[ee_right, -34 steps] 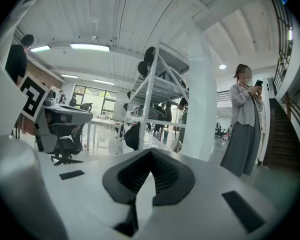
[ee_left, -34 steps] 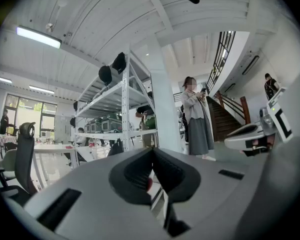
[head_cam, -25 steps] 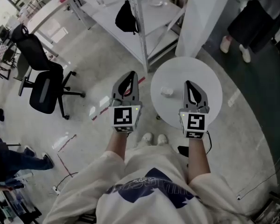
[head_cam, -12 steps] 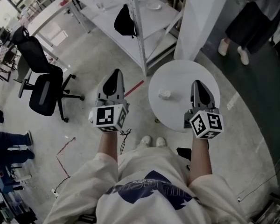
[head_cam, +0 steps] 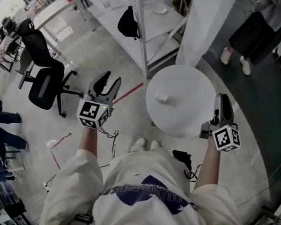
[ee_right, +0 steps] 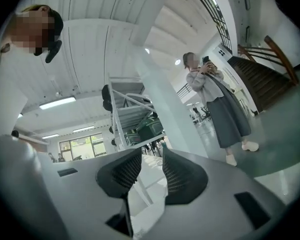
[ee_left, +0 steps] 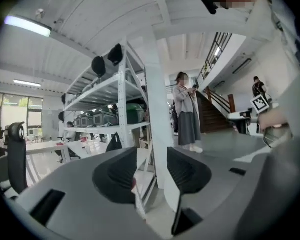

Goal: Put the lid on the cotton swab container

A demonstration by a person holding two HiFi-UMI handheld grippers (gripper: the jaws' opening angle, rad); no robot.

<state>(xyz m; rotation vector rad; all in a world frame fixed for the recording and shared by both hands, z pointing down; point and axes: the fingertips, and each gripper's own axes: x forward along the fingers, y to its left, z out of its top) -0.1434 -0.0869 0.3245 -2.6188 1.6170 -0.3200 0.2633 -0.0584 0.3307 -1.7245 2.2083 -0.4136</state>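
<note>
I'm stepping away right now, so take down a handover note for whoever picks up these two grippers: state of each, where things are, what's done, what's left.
The left gripper is open and empty, its jaws have just been opening, and it is out over the floor left of the round white table.
The right gripper is open and empty, its jaws have just been opening, and it is at the table's right edge.
A small white object, likely the cotton swab container, sits on the table untouched. Its lid can't be made out.
Done: nothing evident.
Left: find the lid and put it on.

Bright overhead light, fisheye-warped edges.
</note>
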